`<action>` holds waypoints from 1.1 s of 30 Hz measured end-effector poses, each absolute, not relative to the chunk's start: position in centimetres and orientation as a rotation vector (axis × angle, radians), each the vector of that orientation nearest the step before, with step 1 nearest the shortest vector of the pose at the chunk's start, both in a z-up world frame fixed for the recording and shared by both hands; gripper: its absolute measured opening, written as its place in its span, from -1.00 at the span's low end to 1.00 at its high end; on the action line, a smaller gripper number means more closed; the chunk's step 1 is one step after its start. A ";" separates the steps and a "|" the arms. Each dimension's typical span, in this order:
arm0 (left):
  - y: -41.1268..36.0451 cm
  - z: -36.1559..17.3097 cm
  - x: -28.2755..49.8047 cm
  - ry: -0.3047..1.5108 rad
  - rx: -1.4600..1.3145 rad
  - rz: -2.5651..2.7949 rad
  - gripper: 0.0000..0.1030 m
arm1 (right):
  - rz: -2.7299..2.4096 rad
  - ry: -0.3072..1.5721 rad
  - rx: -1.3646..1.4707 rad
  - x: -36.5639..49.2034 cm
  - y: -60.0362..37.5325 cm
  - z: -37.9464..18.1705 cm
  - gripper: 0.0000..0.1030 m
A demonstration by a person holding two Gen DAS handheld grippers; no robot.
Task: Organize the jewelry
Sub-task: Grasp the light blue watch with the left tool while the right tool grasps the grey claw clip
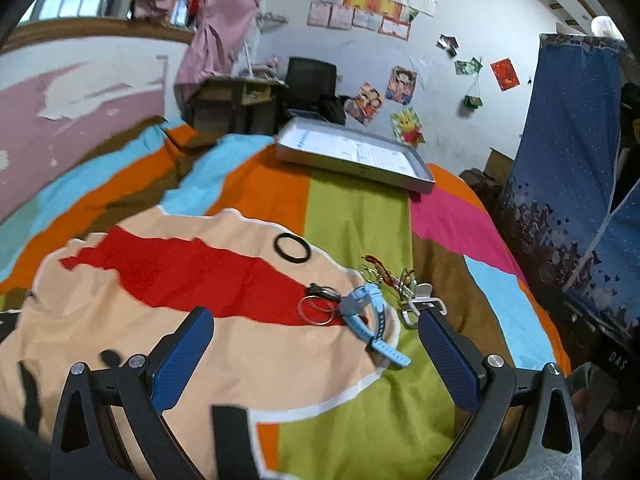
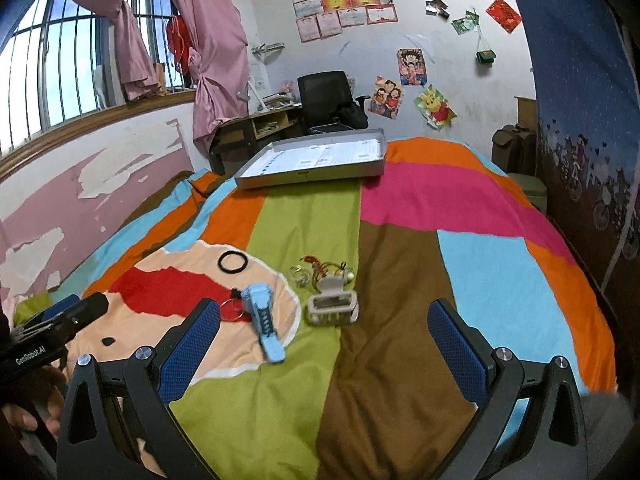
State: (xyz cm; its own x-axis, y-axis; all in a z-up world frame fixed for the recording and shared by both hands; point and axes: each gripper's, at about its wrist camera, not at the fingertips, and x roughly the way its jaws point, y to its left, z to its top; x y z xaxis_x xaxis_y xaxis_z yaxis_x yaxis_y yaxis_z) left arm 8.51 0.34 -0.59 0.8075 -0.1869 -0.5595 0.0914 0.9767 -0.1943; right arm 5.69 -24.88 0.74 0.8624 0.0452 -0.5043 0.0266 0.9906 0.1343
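L gripper (image 1: pixel 316 316) open, empty, w/ jewelry just ahead on bedspread (image 2: pixel 304 400). L to R: black ring (image 2: pixel 232 261), thin hoops (image 2: pixel 237 311), blue watch (image 2: pixel 264 322), tangled gold pieces (image 2: pixel 320 270), white clip (image 2: pixel 332 306). Grey tray (image 2: pixel 312 176) sits further back. R gripper (image 2: pixel 324 316) open, empty.

Blue watch (image 2: pixel 262 322) beside white hair clip (image 2: pixel 333 307)
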 end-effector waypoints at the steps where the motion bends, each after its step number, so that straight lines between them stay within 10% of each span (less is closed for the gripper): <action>1: 0.1 -0.9 9.5 0.620 -0.159 -0.155 1.00 | 0.009 0.527 0.123 6.7 -24.9 0.9 0.98; 19: -5.1 -7.4 18.7 0.721 0.001 -0.463 0.98 | -0.014 0.728 0.124 17.5 -26.4 -4.7 0.98; 33: -5.6 -9.5 21.3 0.780 0.004 -0.569 0.16 | 0.097 0.901 0.093 20.5 -23.6 -9.4 0.72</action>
State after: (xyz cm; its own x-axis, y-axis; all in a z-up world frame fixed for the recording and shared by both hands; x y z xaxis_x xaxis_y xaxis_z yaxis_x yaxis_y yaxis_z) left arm 21.30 -5.57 -9.53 0.5690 -0.4835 -0.6652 0.4862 0.8502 -0.2021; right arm 20.45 -23.56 -9.44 0.6172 0.1229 -0.7772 -0.0446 0.9916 0.1214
